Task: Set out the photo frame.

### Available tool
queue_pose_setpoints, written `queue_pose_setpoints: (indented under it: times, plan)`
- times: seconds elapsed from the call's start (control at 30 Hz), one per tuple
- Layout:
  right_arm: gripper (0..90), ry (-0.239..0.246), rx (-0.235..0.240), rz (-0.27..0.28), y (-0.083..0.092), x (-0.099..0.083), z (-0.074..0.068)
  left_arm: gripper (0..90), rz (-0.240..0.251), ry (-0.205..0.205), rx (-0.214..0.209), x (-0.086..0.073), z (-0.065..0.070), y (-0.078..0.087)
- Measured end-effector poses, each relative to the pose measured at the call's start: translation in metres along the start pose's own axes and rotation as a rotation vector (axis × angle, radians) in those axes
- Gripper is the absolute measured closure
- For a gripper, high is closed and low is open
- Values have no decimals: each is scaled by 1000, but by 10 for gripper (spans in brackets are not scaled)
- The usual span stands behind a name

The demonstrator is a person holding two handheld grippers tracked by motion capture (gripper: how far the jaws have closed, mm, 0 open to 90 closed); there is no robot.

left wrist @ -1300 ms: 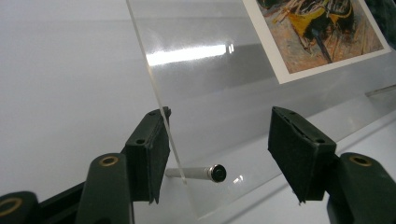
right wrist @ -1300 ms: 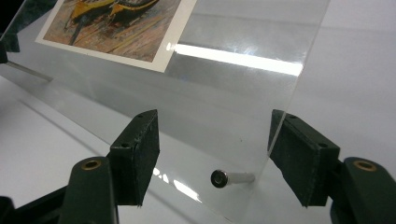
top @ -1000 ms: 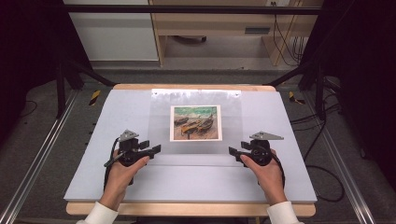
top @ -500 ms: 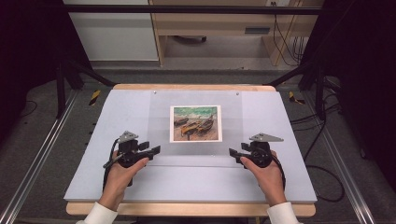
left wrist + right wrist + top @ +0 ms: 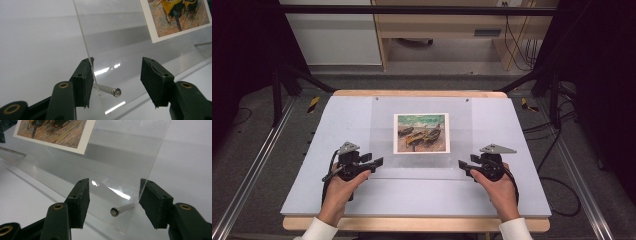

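A clear acrylic sheet (image 5: 382, 125) lies mid-table with a boat painting print (image 5: 421, 132) at its centre. My left gripper (image 5: 377, 161) stands open at the sheet's near left corner. My right gripper (image 5: 463, 165) stands open at its near right corner. In the left gripper view the gripper (image 5: 116, 72) straddles a small metal pin (image 5: 110, 90) at the sheet's (image 5: 117, 32) corner, whose edge runs along one jaw. The print (image 5: 177, 17) shows at the upper right. In the right gripper view the gripper (image 5: 113, 192) brackets another pin (image 5: 122, 209) under the sheet (image 5: 125, 150), beside the print (image 5: 53, 131).
A pale lilac mat (image 5: 337, 200) covers the wooden table (image 5: 412, 223). Metal rails (image 5: 257, 165) run along both sides. Cables (image 5: 557, 190) trail on the floor at the right. A wooden bench (image 5: 437, 30) and a white cabinet (image 5: 332, 35) stand behind.
Both grippers have crept slightly nearer and inward at the sheet's near corners. The sheet and print have hardly moved.
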State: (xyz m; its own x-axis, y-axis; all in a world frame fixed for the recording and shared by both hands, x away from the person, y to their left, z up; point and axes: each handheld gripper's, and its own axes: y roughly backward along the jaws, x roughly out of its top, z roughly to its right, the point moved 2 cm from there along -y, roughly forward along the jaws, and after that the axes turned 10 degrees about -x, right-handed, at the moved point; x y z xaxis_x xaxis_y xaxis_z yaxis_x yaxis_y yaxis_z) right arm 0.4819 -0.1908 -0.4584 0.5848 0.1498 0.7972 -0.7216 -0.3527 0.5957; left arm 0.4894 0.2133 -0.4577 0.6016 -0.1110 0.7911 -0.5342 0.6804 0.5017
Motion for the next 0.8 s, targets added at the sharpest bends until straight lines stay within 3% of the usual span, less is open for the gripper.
queue_pose_setpoints:
  times: [0.8]
  plan:
    - [499,6,-13,-6,7,-7,-2,481,-12,-18,11,-6,4,4]
